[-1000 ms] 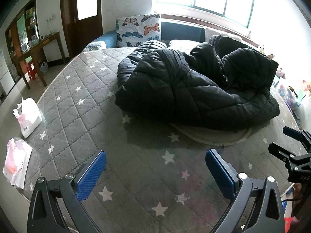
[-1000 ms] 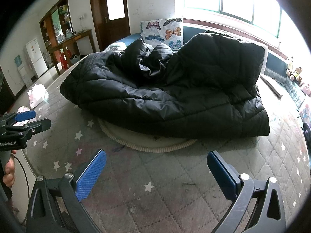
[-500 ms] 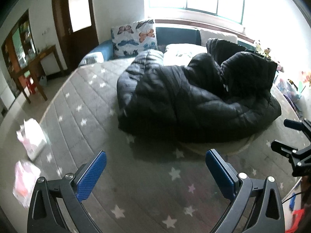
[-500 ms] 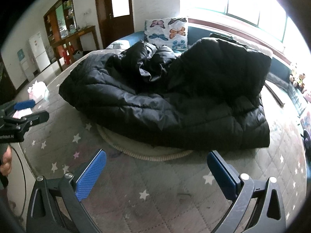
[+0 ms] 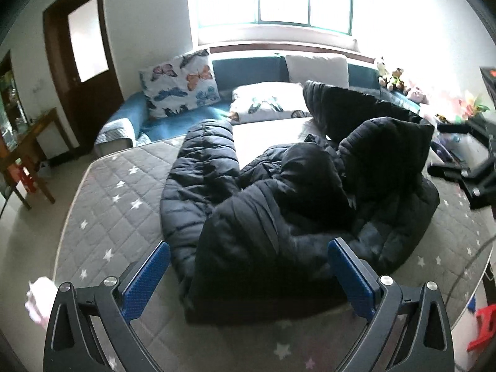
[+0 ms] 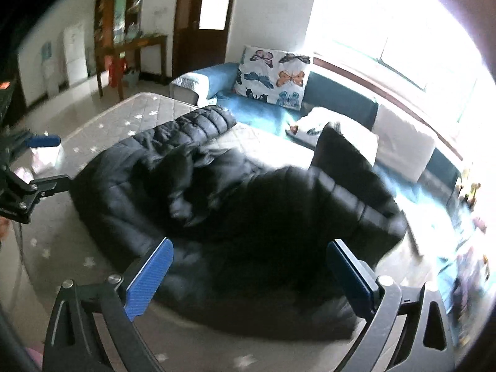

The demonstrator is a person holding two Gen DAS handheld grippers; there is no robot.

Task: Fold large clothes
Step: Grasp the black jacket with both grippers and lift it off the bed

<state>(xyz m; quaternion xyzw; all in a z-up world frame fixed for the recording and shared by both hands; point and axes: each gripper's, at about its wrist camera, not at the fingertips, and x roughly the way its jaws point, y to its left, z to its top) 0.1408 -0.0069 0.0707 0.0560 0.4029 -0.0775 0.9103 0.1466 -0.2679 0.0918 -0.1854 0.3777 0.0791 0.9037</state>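
Note:
A large black quilted puffer coat point(image 5: 279, 204) lies crumpled in a heap on a grey star-patterned mattress point(image 5: 117, 204). It also shows in the right wrist view point(image 6: 248, 204), blurred. My left gripper point(image 5: 248, 274) is open and empty, hovering over the coat's near edge. My right gripper point(image 6: 249, 274) is open and empty, above the coat's near side. The right gripper also shows at the right edge of the left wrist view point(image 5: 465, 167), and the left gripper at the left edge of the right wrist view point(image 6: 34, 167).
A blue sofa point(image 5: 173, 121) with a butterfly pillow point(image 5: 179, 83) and white cushions stands behind the mattress under a bright window. A wooden desk point(image 5: 28, 142) and door are at the left. Soft toys point(image 5: 390, 76) sit at the right. White bags point(image 5: 37, 300) lie on the floor.
Both grippers have moved forward and up over the mattress toward the coat, which now fills more of each view. Both stay open. The coat has not moved.

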